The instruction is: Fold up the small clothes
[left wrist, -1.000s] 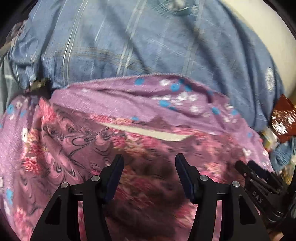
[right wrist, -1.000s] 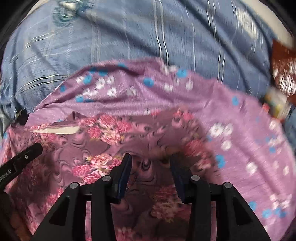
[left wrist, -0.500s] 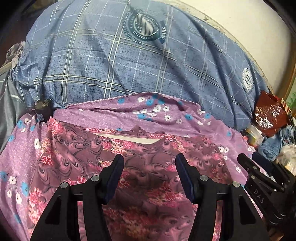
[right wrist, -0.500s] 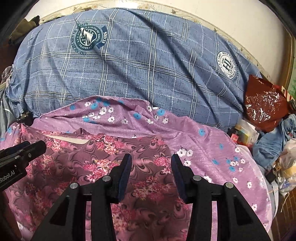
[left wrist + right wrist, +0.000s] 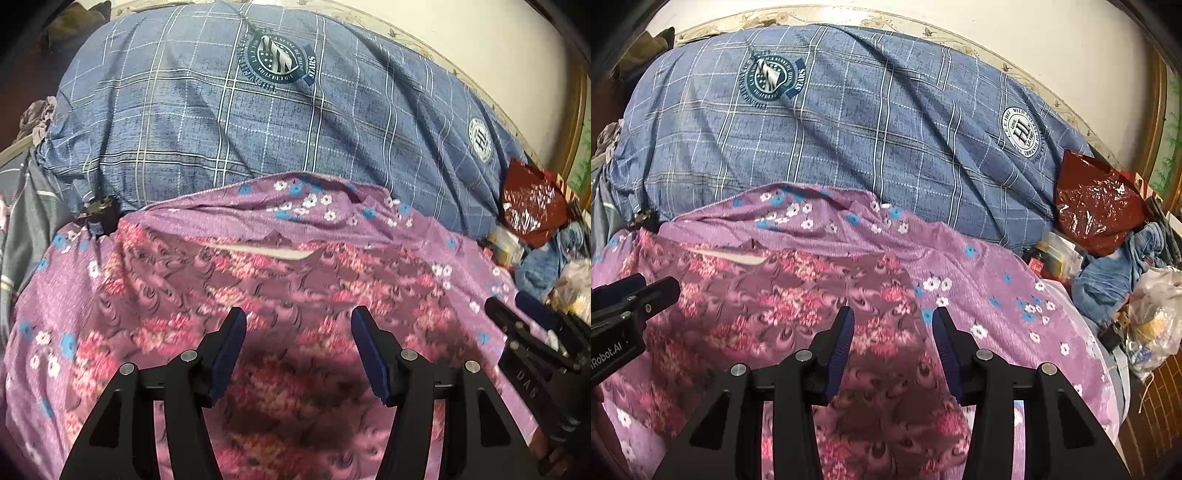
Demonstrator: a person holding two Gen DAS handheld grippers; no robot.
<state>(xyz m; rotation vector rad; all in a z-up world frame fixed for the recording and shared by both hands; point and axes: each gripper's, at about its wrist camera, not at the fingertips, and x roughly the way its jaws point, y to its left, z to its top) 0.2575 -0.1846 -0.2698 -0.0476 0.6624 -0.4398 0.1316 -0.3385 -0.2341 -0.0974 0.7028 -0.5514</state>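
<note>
A small garment of maroon fabric with pink flowers [image 5: 258,295] lies spread flat on a purple flowered blanket [image 5: 317,206]; a pale neck opening shows at its far edge. It also shows in the right wrist view [image 5: 798,306]. My left gripper [image 5: 297,325] is open and empty, held above the garment's middle. My right gripper [image 5: 892,325] is open and empty, above the garment's right edge. Each gripper shows at the side of the other's view.
A big blue plaid pillow [image 5: 871,122] lies behind the blanket against the wall. To the right are a red plastic bag [image 5: 1097,199], blue denim cloth [image 5: 1123,266] and a clear bag of clutter [image 5: 1152,317]. Grey cloth [image 5: 22,221] lies at the left.
Both grippers have pulled back and up from the garment, so more of the pillow and wall shows. The garment lies flat as before. Both jaws stay open.
</note>
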